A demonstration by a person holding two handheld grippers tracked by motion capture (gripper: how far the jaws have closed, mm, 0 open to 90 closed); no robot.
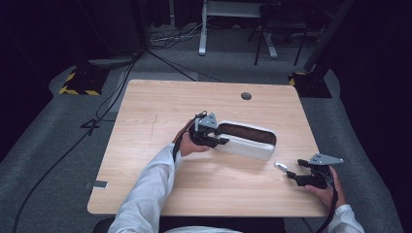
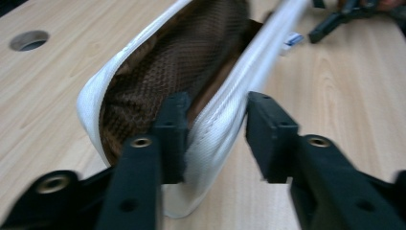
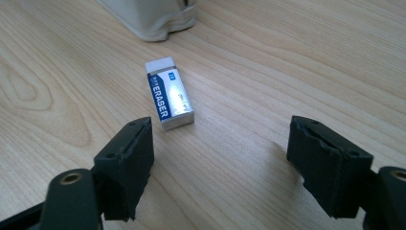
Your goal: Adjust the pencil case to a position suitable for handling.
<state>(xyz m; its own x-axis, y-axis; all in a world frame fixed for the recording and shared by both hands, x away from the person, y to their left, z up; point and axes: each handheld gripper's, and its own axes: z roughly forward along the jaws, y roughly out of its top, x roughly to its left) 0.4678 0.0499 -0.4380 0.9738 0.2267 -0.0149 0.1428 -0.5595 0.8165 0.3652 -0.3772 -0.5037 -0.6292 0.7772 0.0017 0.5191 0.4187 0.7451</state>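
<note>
Straddling the near wall of an open white pencil case (image 1: 245,141), the left gripper (image 2: 215,139) isn't yet clamped, so the case could slide while the wide-open, empty right gripper (image 3: 220,158) reaches for the eraser (image 3: 169,99).

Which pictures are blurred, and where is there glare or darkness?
Left gripper view: motion blur softens the white pouch and the left gripper. Right gripper view: sharp, with glare on the eraser sleeve. High view: the table is evenly lit, the room around it is dark.

Overhead view; two close table-level views
</note>
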